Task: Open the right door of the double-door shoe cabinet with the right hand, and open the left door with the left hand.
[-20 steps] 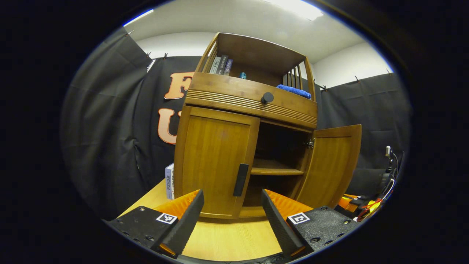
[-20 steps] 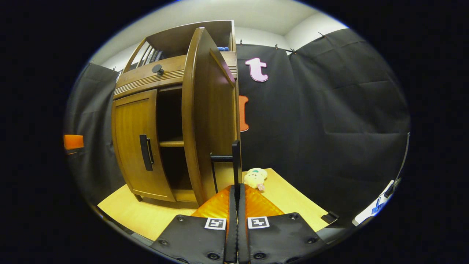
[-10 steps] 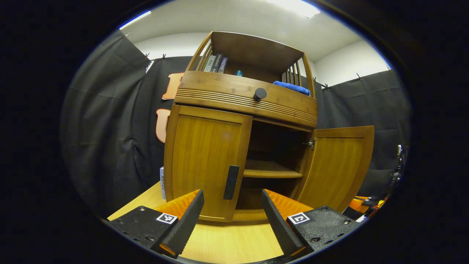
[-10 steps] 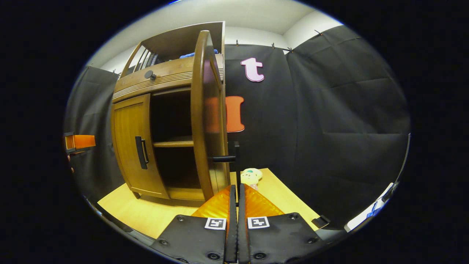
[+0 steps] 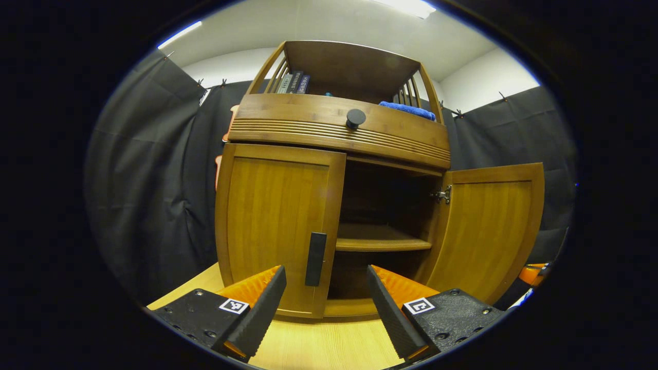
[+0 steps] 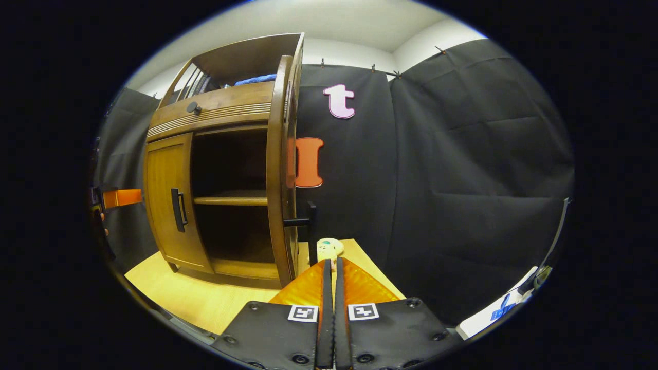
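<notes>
Facing the shoe cabinet (image 5: 339,133) on the bench (image 5: 329,349), your left claw (image 5: 325,288) is spread wide, holding nothing, just short of the closed left door (image 5: 277,226) and its handle (image 5: 315,258). Right door (image 5: 486,226) stands swung open; your right claw (image 6: 329,267) is pinched closed, its tips just below that door's handle (image 6: 310,226), gripping nothing I can see.

The right door (image 5: 488,226) now stands wider open than a second ago, its handle (image 6: 308,226) is free of the right gripper (image 6: 329,267), and the cabinet (image 5: 329,133) looks nearer, toward 12 o'clock.
</notes>
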Action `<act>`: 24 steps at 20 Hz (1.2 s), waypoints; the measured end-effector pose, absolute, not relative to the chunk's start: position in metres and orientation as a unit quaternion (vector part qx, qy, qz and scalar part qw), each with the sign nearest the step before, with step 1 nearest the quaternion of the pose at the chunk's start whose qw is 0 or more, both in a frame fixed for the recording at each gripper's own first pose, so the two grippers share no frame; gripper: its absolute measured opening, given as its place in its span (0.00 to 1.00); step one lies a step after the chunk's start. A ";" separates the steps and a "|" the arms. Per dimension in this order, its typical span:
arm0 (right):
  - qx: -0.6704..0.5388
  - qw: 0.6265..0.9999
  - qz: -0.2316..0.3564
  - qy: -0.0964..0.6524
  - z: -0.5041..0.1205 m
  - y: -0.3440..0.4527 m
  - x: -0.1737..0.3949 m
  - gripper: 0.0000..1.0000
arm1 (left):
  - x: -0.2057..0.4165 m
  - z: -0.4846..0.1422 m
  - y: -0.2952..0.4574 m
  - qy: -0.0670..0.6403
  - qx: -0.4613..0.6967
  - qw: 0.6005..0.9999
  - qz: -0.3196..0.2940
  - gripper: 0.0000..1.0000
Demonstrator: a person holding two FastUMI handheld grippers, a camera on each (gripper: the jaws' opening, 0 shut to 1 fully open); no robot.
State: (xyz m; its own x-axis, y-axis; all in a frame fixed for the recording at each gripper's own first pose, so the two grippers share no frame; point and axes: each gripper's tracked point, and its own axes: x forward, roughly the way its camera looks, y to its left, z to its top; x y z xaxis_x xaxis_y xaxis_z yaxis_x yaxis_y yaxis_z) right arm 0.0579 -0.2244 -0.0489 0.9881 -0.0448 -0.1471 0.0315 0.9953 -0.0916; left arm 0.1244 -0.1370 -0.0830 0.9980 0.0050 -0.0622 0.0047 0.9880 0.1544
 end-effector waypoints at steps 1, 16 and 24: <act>-0.046 0.996 -0.020 0.073 -0.048 -0.225 0.058 0.08 | 0.133 -0.086 -0.138 0.030 0.081 0.996 0.000 0.91; -0.012 0.996 -0.024 0.085 -0.040 -0.226 0.057 0.52 | 0.236 -0.131 -0.105 0.037 0.065 0.996 0.042 0.92; -0.019 0.997 -0.025 0.075 -0.030 -0.226 0.054 1.00 | 0.261 -0.153 -0.086 0.045 0.045 0.997 0.050 0.98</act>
State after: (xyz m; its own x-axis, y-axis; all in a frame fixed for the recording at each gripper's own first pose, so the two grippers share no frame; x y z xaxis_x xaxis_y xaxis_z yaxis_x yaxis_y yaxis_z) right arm 0.0536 -0.2264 -0.0303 0.9874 -0.0531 -0.1492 0.0473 0.9980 -0.0420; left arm 0.2613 -0.0856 -0.1527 0.9910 0.1038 -0.0845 -0.0957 0.9910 0.0940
